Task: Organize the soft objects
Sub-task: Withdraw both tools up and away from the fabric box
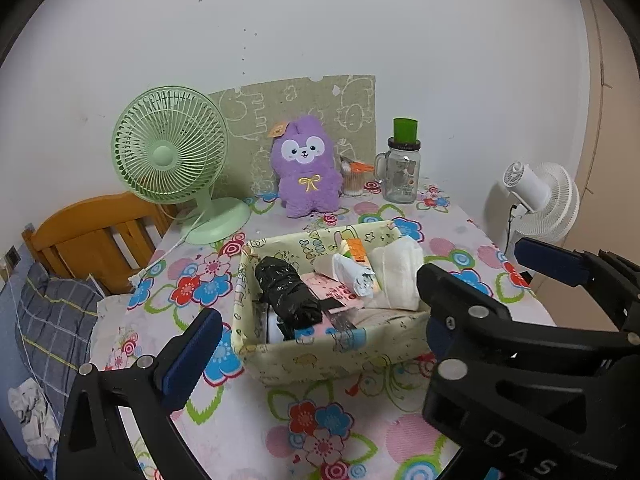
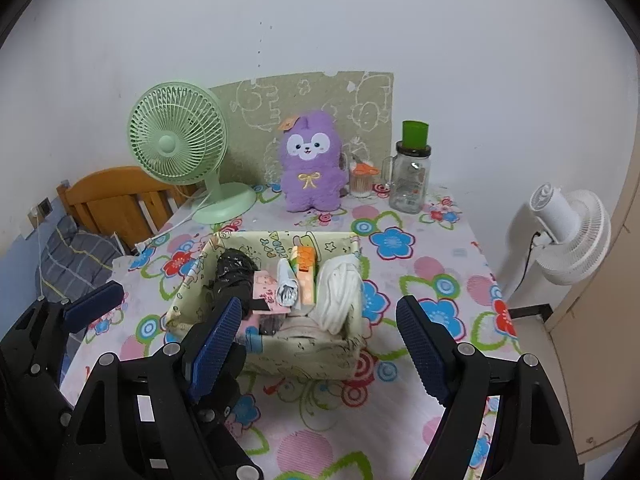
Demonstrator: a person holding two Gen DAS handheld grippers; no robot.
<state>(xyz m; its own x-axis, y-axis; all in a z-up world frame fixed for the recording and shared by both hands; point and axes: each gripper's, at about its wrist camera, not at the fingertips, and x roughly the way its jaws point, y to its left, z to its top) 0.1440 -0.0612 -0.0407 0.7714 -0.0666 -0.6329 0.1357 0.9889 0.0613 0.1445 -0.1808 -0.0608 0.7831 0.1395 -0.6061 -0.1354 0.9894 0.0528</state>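
Note:
A pale printed fabric basket (image 1: 320, 360) (image 2: 304, 356) stands mid-table on the flowered cloth. Inside lie a black wrapped bundle (image 1: 286, 292) (image 2: 232, 276), a white folded cloth (image 1: 396, 276) (image 2: 340, 296), a white roll (image 1: 356, 276), an orange item (image 2: 306, 268) and a pink packet (image 1: 340, 290). A purple plush toy (image 1: 306, 168) (image 2: 310, 166) sits upright at the back against the wall. My left gripper (image 1: 316, 332) is open and empty, just in front of the basket. My right gripper (image 2: 320, 312) is open and empty beside it, also facing the basket.
A green desk fan (image 1: 168, 146) stands back left, its cord trailing off the table edge. A glass mug jar with a green cup on top (image 1: 402, 172) and a toothpick holder (image 1: 354, 180) are back right. A white fan (image 2: 568, 236) stands beyond the right edge, a wooden headboard (image 1: 92, 232) to the left.

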